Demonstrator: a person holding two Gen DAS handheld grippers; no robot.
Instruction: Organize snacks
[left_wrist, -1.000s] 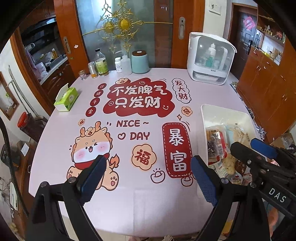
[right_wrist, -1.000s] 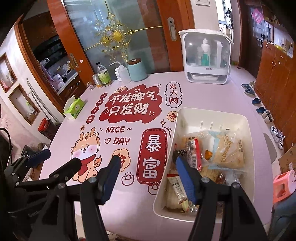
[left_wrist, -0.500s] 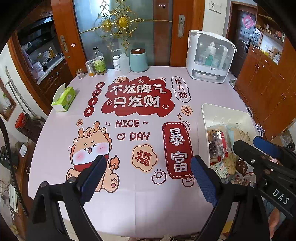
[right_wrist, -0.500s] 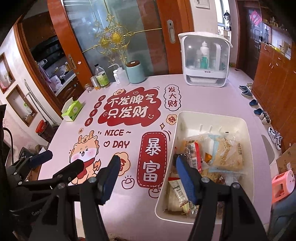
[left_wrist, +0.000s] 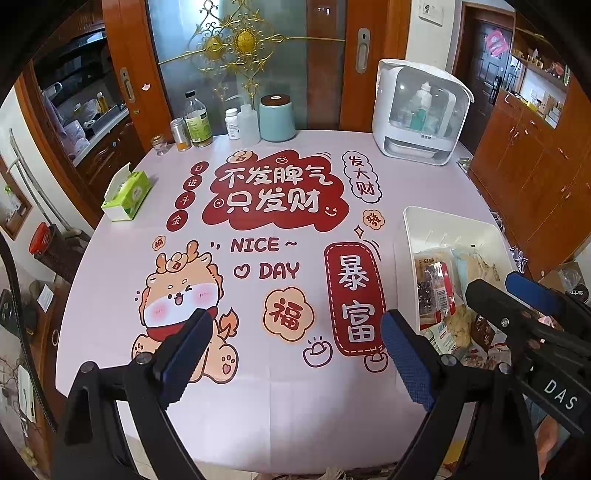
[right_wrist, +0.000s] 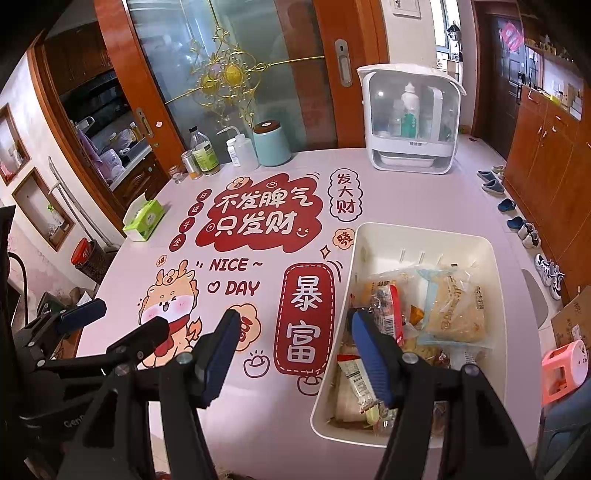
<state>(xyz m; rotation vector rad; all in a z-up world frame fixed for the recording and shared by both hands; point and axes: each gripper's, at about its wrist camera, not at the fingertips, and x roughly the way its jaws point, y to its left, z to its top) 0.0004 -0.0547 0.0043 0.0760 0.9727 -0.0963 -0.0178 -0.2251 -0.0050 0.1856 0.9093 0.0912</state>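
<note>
A white bin (right_wrist: 424, 240) on the table's right side holds several packaged snacks (right_wrist: 452, 310); it also shows in the left wrist view (left_wrist: 443, 225) with snacks (left_wrist: 434, 284) inside. My left gripper (left_wrist: 295, 350) is open and empty above the near middle of the printed tablecloth. My right gripper (right_wrist: 291, 354) is open and empty, its right finger over the bin's near left corner. Each gripper shows in the other's view: the right one (left_wrist: 517, 295), the left one (right_wrist: 122, 321).
At the table's far edge stand bottles and jars (left_wrist: 199, 122), a teal canister (left_wrist: 277, 118) and a white cabinet-like box (left_wrist: 421, 110). A green tissue box (left_wrist: 127, 192) lies at the left. Wooden cabinets (right_wrist: 546, 147), shoes and a pink stool (right_wrist: 565, 369) are to the right.
Both cameras have drawn back and up slightly, so the table looks a little farther. The jaws stay open. The snacks in the bin have not moved.
</note>
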